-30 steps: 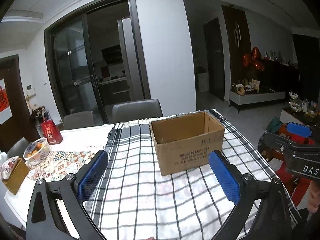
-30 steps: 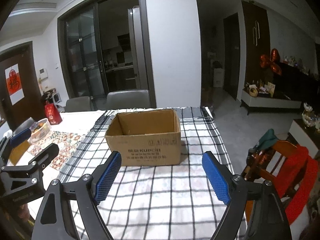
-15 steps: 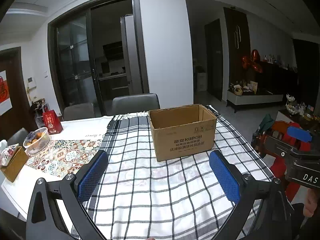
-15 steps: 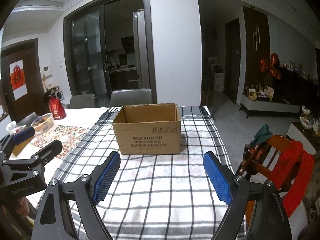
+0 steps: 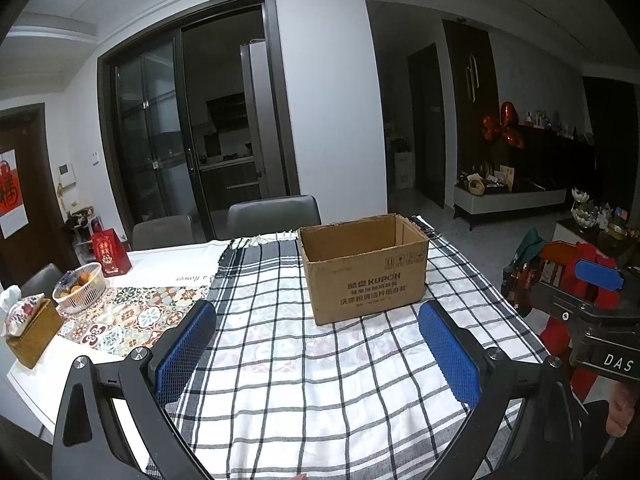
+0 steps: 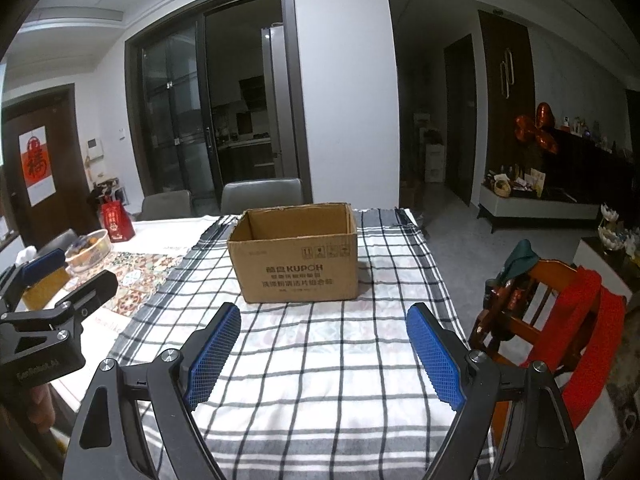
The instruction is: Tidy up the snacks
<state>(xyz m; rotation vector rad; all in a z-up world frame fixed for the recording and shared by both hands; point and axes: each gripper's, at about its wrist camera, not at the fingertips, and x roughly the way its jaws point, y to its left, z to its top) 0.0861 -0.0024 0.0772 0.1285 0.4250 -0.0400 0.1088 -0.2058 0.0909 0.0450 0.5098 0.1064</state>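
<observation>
Left gripper point(image 5: 316, 340): blue pads spread wide, nothing between them, held over the checked cloth point(image 5: 304, 380). Right gripper point(image 6: 324, 344): same, fingers wide apart and empty, above the same cloth.

Box point(image 5: 364, 268): open-topped cardboard, upright on the cloth, well ahead of both grippers, touching neither. In the left view it sits between the pad lines but toward the right pad; in the right view it sits toward the left pad. Inside of the box mostly hidden by its front wall; contents cannot be told. No snacks visible on the cloth.

Left view only: tissue holder point(image 5: 24, 316) on a wooden block at the table's left edge. Right gripper shows at that view's right edge.

Right view only: the left gripper at far left, a hand under it.

Both views: a wire basket point(image 5: 80, 288) of fruit on a patterned mat point(image 5: 132, 316), a red bag point(image 5: 110, 252) behind them, a wooden chair point(image 6: 532, 308) draped in red cloth right of the table. Farther back: two grey chairs point(image 6: 262, 196), dark glass doors.
</observation>
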